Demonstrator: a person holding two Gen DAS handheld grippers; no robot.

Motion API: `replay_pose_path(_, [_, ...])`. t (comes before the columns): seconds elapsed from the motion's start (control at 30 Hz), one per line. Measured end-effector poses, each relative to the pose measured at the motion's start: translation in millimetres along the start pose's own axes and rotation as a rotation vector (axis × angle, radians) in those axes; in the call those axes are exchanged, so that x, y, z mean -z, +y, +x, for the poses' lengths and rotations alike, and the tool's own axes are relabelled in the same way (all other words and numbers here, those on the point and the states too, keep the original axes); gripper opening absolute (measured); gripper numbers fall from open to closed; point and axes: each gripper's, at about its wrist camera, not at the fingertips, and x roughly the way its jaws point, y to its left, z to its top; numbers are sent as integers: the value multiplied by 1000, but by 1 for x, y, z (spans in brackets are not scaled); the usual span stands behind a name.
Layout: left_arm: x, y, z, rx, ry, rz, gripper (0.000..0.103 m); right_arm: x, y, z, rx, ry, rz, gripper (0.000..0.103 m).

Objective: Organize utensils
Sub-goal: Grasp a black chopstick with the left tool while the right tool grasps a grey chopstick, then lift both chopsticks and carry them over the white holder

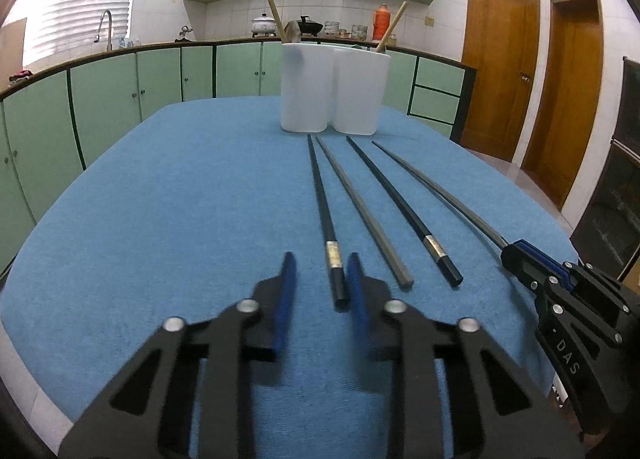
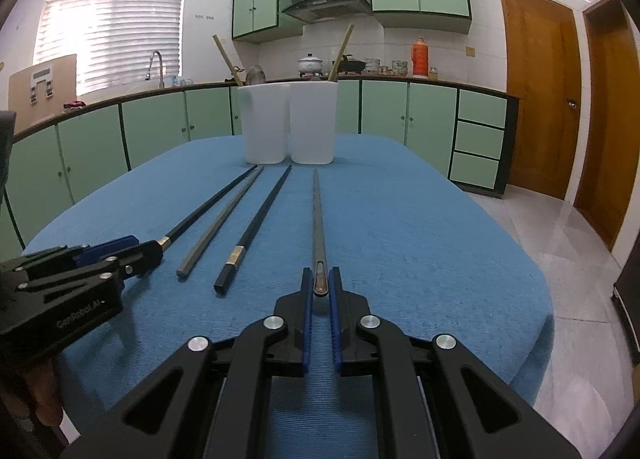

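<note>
Right gripper (image 2: 321,279) pinching grey chopstick (image 2: 318,219), left gripper (image 1: 320,271) wide, white holder (image 1: 335,89) with wooden utensils (image 1: 272,9)

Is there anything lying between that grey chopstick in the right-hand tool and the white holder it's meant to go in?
Nothing visible. The right gripper is closed on the grey chopstick, and only bare blue tablecloth lies between its tip and the white holder. The other three chopsticks lie to its left.

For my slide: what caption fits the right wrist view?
Right claw closed on a grey chopstick before the white holder.
</note>
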Motion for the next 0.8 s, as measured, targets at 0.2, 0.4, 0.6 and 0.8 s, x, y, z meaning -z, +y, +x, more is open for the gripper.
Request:
replay_pose_path(0.2, [3, -7, 0, -2, -3, 13, 7, -1, -4, 2, 1, 5, 13, 8])
replay_pose_path(0.4, [2, -6, -7, -10, -13, 10, 6, -4, -6, 0, 9, -9, 13, 8])
replay_pose_path(0.6, [-7, -7, -29, -30, -83, 33, 6, -13, -13, -11, 20, -52, 5, 8])
replay_pose_path(0.8, [-31, -3, -54, -45, -179, 58, 6, -37, -20, -26, 29, -124, -11, 7])
